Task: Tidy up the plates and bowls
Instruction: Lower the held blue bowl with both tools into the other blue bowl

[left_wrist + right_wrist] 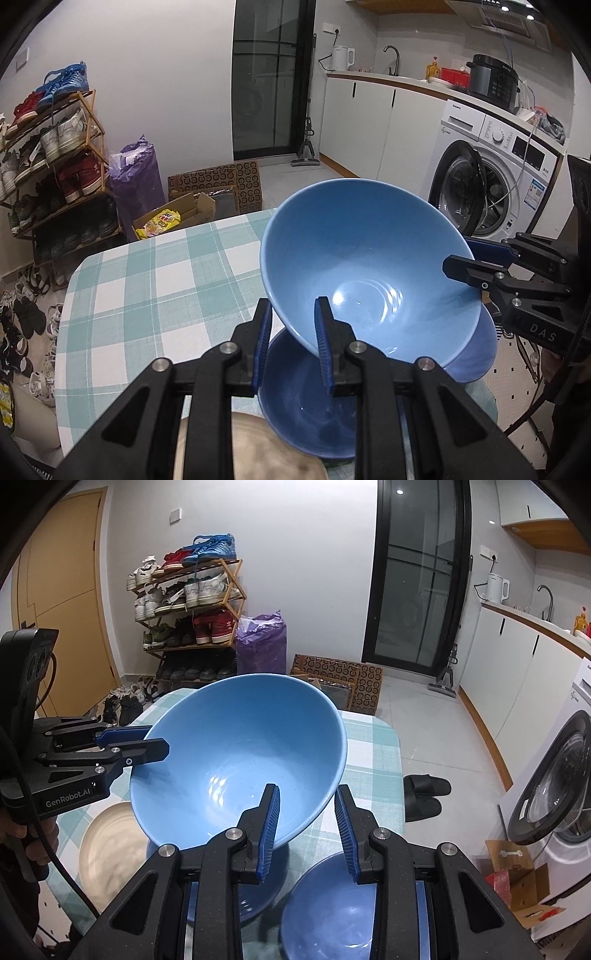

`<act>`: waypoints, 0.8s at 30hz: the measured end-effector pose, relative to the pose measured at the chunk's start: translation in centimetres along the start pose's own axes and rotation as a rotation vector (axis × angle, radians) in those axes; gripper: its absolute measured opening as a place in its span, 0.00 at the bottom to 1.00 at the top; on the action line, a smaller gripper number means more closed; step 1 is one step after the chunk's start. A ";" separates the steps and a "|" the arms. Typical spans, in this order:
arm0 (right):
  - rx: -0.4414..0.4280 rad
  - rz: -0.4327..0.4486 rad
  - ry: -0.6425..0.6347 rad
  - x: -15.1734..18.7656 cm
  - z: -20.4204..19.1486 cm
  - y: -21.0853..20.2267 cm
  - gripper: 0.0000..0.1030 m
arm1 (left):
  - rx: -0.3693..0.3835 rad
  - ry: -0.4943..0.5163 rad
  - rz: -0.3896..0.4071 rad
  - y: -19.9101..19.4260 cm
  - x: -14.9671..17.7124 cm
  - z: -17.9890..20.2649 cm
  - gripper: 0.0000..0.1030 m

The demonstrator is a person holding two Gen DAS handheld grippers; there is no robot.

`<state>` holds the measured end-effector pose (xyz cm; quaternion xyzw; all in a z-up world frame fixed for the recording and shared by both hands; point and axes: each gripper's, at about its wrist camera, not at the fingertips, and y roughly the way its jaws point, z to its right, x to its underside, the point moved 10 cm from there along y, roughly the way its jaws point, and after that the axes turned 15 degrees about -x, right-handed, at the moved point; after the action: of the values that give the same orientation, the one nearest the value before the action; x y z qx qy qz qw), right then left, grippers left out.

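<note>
**Operator:** Blue ceramic, light shade: where is the large bowl (pixel 362 251)?

**Checker:** Above the near end of the checked table (pixel 155 280), lifted and tilted, with its opening facing both cameras.

**Operator:** State of the left gripper (pixel 293 343)?

**Checker:** Fingers closed on the bowl wall at the near rim, one pad inside and one outside. The right wrist view shows the same grip at the bowl's left rim.

**Operator:** Right gripper (pixel 308 827)?

**Checker:** Also clamped on the rim, with one finger (pixel 271 823) inside the bowl and the other outside. The left wrist view shows it gripping the opposite side.

**Operator:** Obstructions on the table?

**Checker:** A darker blue bowl (pixel 306 406) sits on the table's near end, directly under the lifted one. A second darker blue bowl (pixel 476 354) sits beside it. Whether the lifted bowl touches either of them cannot be told. A beige plate (pixel 110 842) lies at the table's near edge, just beside the bowls.

**Operator:** Surroundings?

**Checker:** The shoe rack (pixel 192 609) and a purple bag (pixel 262 642) stand beyond the table's far end. A washing machine (pixel 491 184), door open, stands to the table's right, and black slippers (pixel 424 797) lie on the floor between the two.
</note>
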<state>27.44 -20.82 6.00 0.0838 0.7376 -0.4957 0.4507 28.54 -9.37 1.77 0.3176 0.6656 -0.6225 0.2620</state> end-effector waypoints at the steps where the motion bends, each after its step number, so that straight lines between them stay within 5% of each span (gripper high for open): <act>1: -0.001 0.000 -0.001 0.1 -0.2 0.0 0.30 | -0.002 -0.002 0.001 -0.1 0.2 -0.1 0.21; 24: -0.013 -0.008 -0.020 3.1 -4.6 -0.8 0.30 | -0.015 -0.024 0.001 -2.2 4.2 -1.2 0.21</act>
<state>22.54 -18.49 4.66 0.0730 0.7365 -0.4935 0.4568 24.12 -7.86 0.19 0.3085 0.6667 -0.6212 0.2727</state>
